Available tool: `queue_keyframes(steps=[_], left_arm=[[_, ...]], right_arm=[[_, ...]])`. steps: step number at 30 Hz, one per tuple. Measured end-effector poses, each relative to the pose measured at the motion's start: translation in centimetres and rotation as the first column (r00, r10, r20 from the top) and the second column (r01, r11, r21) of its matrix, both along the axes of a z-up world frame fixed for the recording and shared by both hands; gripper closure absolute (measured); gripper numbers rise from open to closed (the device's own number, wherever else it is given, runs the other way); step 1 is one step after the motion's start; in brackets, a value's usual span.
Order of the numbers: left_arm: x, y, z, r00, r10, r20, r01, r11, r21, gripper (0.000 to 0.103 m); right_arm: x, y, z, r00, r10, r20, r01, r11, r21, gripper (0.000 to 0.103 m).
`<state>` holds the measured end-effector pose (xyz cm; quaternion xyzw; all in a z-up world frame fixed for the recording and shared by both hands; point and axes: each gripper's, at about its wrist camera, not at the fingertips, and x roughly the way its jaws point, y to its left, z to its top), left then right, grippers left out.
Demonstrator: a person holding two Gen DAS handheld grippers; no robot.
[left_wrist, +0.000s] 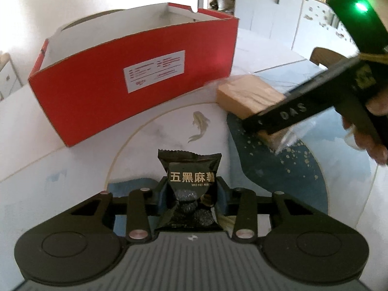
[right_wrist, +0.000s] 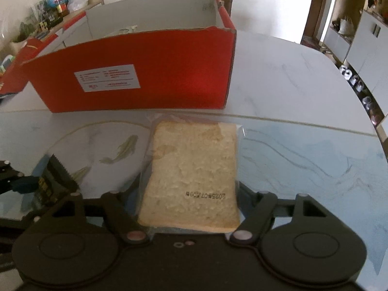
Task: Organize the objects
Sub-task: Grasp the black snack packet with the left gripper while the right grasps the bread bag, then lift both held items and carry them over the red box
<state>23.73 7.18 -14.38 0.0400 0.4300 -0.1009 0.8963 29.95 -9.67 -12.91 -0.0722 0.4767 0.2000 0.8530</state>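
While both grippers sit low over the table, each has something between its fingers: the left gripper is clamped on a black snack packet with gold Chinese lettering, the packet standing up between the closed-in fingers, serrated top edge pointing toward the red box. The right gripper is pinching a bagged slice of bread in clear wrap, date stamp printed on the near end, slice lying flat along the fingers and reaching toward the box's front wall. Whether the bread touches the tabletop, can't tell. Red box is open-topped, white inside, white label on its long side, standing on the table just beyond both held items; something pale lies inside it in the right wrist view, too unclear to name. From the left wrist view the right gripper body shows as a black bar marked "DAS" with a green light above, the bread poking out beside the box's right corner, and the person's right hand wrapped on the handle. Table surface is marbled white and blue with a fish motif inside a gold-ringed circle, between packet and box. Cluttered shelf behind left, white cabinets behind right.
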Motion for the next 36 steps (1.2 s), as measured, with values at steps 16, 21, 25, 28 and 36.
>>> queue_keyframes(steps=[16,21,25,28,36], left_arm=[[-2.2,0.1,3.0,0.994,0.109,-0.030,-0.111,0.988,-0.107,0.065],[-2.7,0.0,4.8,0.993,0.121,-0.013,-0.122,0.983,-0.135,0.065],[-3.0,0.0,6.7,0.992,0.125,0.016,-0.122,0.982,-0.143,0.065],[-2.9,0.3,8.1,0.991,0.132,0.040,-0.125,0.982,-0.144,0.065],[-1.6,1.0,11.1,0.987,0.129,0.099,-0.115,0.984,-0.138,0.065]], right_arm=[[-4.4,-2.0,5.9,0.998,0.059,0.023,-0.061,0.994,0.089,0.028],[-5.5,-2.3,7.8,0.996,0.072,0.047,-0.077,0.991,0.108,0.028],[-6.1,-2.6,9.4,0.994,0.084,0.070,-0.092,0.989,0.119,0.028],[-5.9,-2.6,10.3,0.993,0.090,0.078,-0.100,0.987,0.130,0.028],[-4.4,-1.5,12.4,0.988,0.105,0.112,-0.120,0.984,0.130,0.028]])
